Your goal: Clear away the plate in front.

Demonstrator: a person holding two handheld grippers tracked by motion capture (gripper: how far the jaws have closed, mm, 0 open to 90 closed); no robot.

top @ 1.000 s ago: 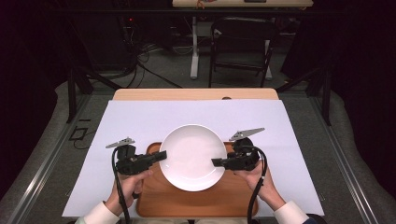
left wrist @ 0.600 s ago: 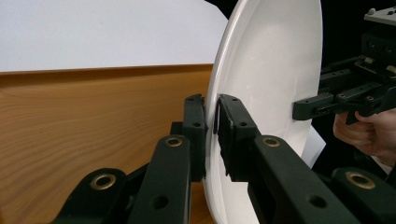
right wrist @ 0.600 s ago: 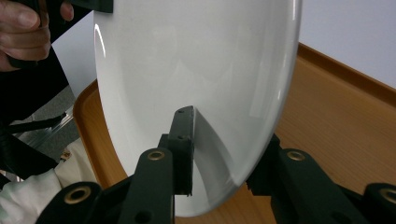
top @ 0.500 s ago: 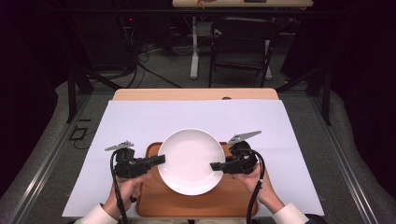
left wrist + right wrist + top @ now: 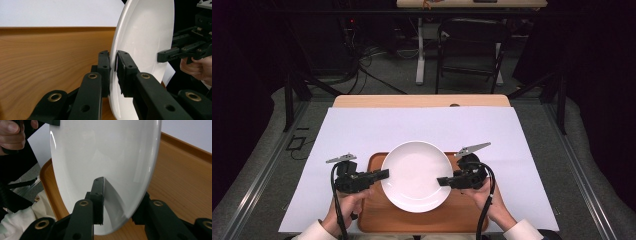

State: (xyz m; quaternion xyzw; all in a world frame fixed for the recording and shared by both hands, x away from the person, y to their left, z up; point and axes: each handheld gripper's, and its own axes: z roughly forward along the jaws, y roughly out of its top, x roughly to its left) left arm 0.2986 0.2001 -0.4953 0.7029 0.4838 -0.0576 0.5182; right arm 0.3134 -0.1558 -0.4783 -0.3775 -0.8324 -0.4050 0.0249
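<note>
Round glossy white plate (image 5: 415,175) (smooth) over grained wooden tray (image 5: 377,220)

A wooden table (image 5: 422,101) carries 1 big white sheet (image 5: 362,135), spread almost edge to edge, leaving bare wood along the far edge. On the sheet, at the near edge's middle, sits 1 wooden tray (image 5: 374,220).

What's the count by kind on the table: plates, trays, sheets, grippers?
White plate: 1
Wooden tray: 1
White sheet: 1
Black grippers: 2, the left gripper and the right gripper, each shut on the plate's rim
Total: 5
</note>
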